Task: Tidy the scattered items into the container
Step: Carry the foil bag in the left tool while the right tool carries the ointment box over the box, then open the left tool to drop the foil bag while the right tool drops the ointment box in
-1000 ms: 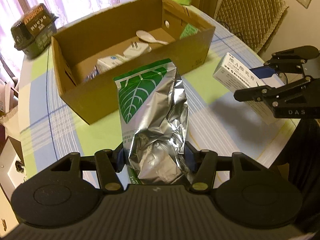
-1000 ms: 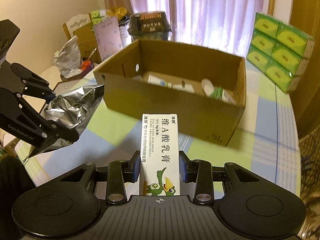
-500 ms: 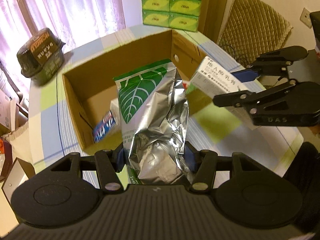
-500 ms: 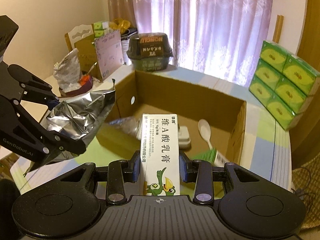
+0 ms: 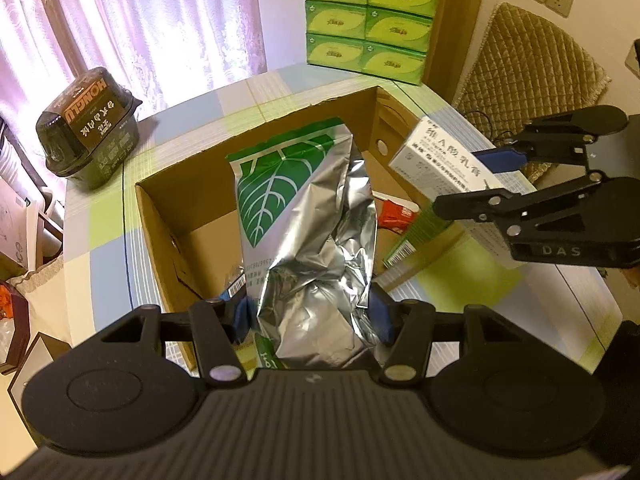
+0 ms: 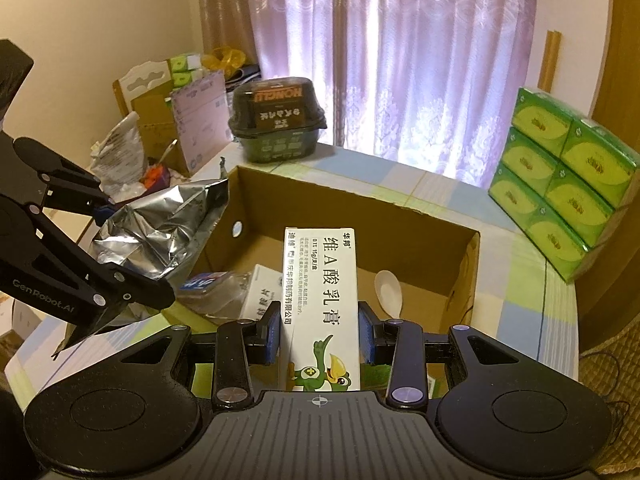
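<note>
in the left wrist view the left gripper (image 5: pixel 310 312) is clamped on the lower part of a crinkled silver foil pouch with a green leaf print (image 5: pixel 308 216), its blue pads pressed into the foil on both sides, and the pouch stands up over the open brown cardboard box (image 5: pixel 160 216) on the checked tablecloth (image 5: pixel 104 224). off to the right the right gripper (image 5: pixel 486 174) holds a white oblong medicine carton (image 5: pixel 440 152) above the box's right wall, with a red packet (image 5: pixel 394 214) lying inside below it. in the right wrist view the right gripper's pads sit tight against both long sides of the carton (image 6: pixel 322 300), which points out over the box interior (image 6: pixel 468 264), where a white plastic spoon (image 6: pixel 388 290), a clear wrapped packet (image 6: pixel 224 292) and a small white box (image 6: pixel 260 296) already lie. the foil pouch (image 6: pixel 160 232) hangs at the box's left wall, partly outside it as far as i can judge. the risk from here, i think, is the pouch: released at this spot, its soft body could catch the wall and slide onto the table. the two tools are also close, so lowering both together could knock carton against foil. neither item is in the box yet.
</note>
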`<state>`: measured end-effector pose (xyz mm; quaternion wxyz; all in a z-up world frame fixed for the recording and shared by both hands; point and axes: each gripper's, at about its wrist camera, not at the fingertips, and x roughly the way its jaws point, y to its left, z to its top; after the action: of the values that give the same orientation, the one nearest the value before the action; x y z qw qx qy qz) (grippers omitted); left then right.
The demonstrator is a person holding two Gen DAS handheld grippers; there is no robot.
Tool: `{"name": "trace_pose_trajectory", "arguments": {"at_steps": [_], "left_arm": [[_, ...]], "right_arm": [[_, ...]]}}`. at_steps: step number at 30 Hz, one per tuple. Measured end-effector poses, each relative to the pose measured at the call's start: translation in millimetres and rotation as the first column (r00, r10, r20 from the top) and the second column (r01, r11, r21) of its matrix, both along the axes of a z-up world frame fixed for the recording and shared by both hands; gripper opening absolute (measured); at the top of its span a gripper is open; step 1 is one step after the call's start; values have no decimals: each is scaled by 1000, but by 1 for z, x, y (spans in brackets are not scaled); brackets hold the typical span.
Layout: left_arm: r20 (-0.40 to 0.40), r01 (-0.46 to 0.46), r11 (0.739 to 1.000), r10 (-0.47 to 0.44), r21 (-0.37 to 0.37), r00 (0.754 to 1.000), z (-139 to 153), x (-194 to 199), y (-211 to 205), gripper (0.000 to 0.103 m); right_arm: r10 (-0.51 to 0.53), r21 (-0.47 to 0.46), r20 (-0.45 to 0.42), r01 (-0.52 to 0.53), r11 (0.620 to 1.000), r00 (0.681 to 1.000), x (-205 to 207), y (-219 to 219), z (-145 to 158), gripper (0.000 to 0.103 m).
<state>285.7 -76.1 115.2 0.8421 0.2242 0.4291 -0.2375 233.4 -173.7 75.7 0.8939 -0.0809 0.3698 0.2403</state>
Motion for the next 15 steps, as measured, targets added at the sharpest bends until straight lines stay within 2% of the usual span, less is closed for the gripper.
{"name": "trace_pose_trajectory", "arguments": {"at_steps": [15], "left_arm": [[7,-76,996,76,-51,997,-3,39,4,53]], "right_arm": [[-43,30,-22,44,999,999,32,2,-9,40]]}}
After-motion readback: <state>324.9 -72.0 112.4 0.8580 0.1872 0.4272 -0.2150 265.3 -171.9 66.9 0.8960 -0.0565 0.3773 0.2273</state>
